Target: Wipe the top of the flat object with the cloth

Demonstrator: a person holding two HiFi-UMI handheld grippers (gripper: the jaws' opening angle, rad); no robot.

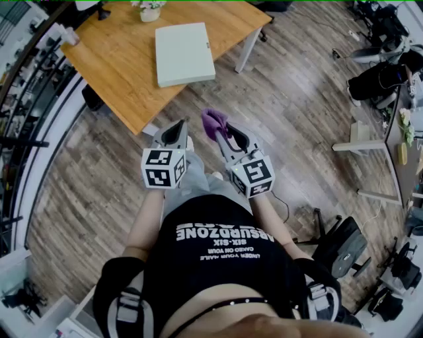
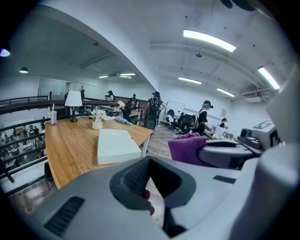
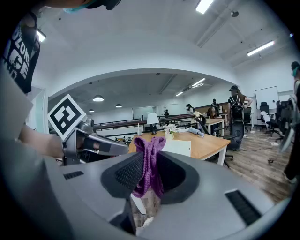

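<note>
The person is standing on the wooden floor (image 1: 297, 99), holding both tools close in front of the body, short of the worktop (image 1: 112, 66); the right tool (image 1: 222, 131) is gripping the purple cloth (image 1: 214, 121) between its jaws, the fabric bunching above the tips and hanging down between the pads in the right gripper view; the left tool (image 1: 180, 127) is sitting just beside it, its jaws drawn together with nothing between them; the flat white box (image 1: 184, 53) is lying on the wooden worktop ahead, well apart from both tools; a small flower pot (image 1: 150, 12) is standing just beyond the box, near the worktop's far edge.
</note>
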